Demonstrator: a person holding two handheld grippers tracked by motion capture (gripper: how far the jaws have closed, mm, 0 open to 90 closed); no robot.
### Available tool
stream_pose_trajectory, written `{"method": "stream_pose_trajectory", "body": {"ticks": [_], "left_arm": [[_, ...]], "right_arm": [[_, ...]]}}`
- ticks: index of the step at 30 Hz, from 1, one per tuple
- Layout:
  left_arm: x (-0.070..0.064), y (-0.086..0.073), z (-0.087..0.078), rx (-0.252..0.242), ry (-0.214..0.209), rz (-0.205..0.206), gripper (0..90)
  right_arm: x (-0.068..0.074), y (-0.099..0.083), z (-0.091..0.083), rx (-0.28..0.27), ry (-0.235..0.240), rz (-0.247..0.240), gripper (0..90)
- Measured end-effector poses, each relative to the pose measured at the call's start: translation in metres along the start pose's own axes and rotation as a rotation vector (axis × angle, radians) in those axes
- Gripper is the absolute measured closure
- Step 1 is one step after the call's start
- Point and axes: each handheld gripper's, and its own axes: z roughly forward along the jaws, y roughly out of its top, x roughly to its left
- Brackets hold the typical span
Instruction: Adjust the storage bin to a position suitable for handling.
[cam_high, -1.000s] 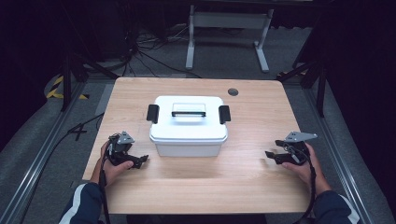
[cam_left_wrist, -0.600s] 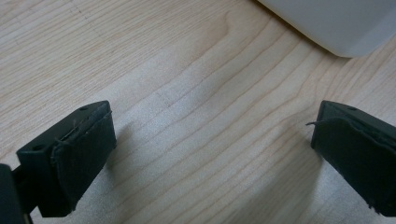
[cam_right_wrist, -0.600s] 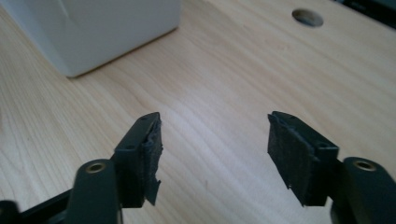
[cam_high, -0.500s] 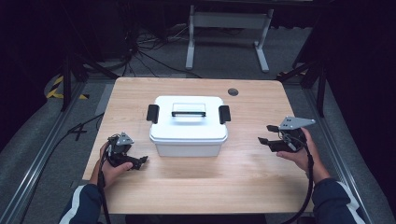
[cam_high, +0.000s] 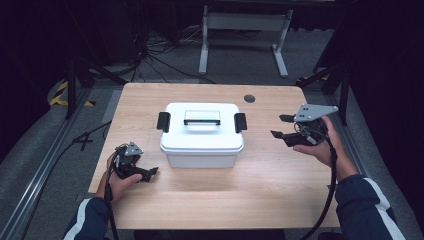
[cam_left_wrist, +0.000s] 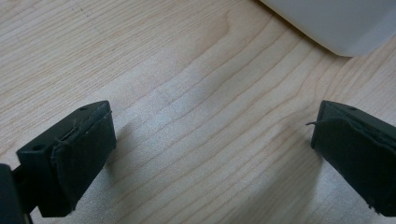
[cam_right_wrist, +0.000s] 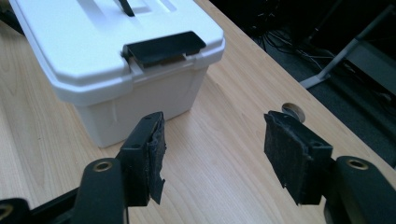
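High view: white box (cam_high: 202, 134) sits between left gripper (cam_high: 150, 173) and right gripper (cam_high: 280, 126), both spread.

Dim room, grey floor (cam_high: 45, 150), loose cables (cam_high: 165, 60), white metal stand (cam_high: 245, 22) behind wooden table (cam_high: 280, 190).

We see a pale matt wooden table (cam_high: 280, 180) with visible grain. The white lidded box (cam_high: 201, 136) looks like smooth plastic with matt black latches (cam_right_wrist: 164, 47). Our gripper pads (cam_right_wrist: 156, 154) appear rough, frayed black rubber.
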Motion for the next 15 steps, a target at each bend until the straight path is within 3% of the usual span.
{"method": "stream_pose_trajectory", "body": {"ticks": [6, 15], "left_arm": [[0.000, 0.000, 0.000, -0.002, -0.001, -0.003, 0.3], [0.000, 0.000, 0.000, 0.000, 0.000, -0.001, 0.3]], "right_arm": [[0.002, 0.022, 0.006, 0.010, 0.021, -0.045, 42.2], [0.016, 0.063, 0.030, 0.044, 0.060, -0.139, 45.9]]}}
